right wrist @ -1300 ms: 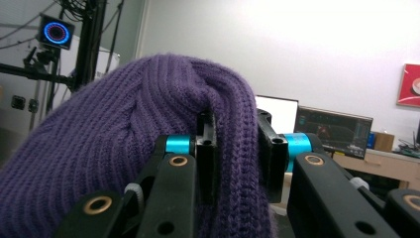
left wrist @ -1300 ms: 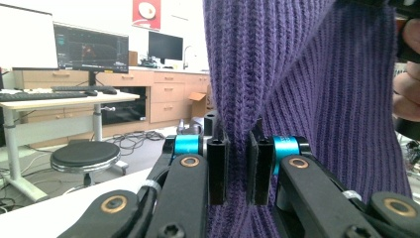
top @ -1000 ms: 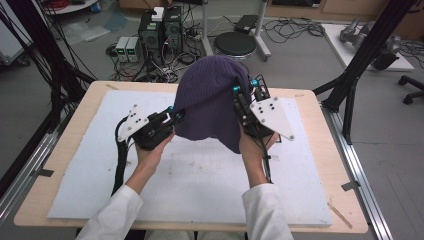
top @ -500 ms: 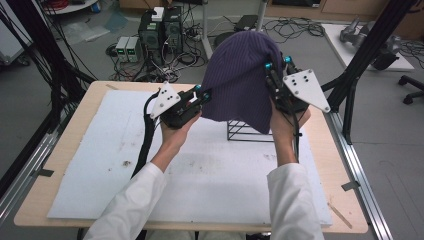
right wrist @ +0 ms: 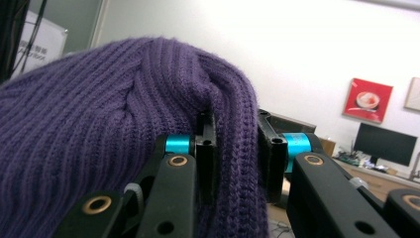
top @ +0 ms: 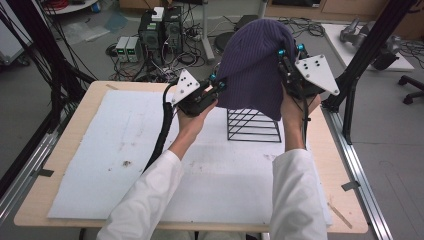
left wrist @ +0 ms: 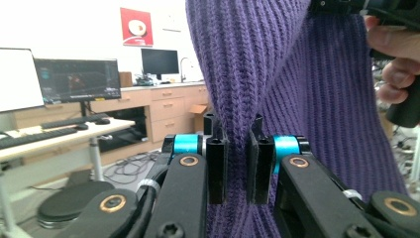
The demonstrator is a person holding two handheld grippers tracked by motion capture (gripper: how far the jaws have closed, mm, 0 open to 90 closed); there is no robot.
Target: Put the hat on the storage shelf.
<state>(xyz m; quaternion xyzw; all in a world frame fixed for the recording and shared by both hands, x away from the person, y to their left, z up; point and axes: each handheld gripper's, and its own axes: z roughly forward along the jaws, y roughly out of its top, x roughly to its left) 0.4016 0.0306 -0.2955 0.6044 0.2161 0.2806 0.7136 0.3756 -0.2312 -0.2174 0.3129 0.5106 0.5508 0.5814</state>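
A purple knit beanie [top: 252,65] hangs in the air over the far right part of the table, stretched between both grippers. My left gripper [top: 217,86] is shut on its left rim, and in the left gripper view the jaws [left wrist: 237,148] pinch a fold of the ribbed fabric [left wrist: 277,74]. My right gripper [top: 282,57] is shut on the right rim, higher up; in the right gripper view its jaws [right wrist: 235,148] clamp the knit [right wrist: 99,139]. Below the hat stands a black wire rack [top: 252,125] on the white mat [top: 100,160].
The wooden table edge [top: 60,150] frames the mat. Black frame posts [top: 360,65] rise at both sides. Electronics boxes [top: 160,27] and cables lie on the floor beyond the far edge. The right hand [left wrist: 391,64] shows at the top right of the left gripper view.
Both grippers have carried the beanie up and toward the far right. The black wire rack, hidden under the hat a second ago, now stands in the open.
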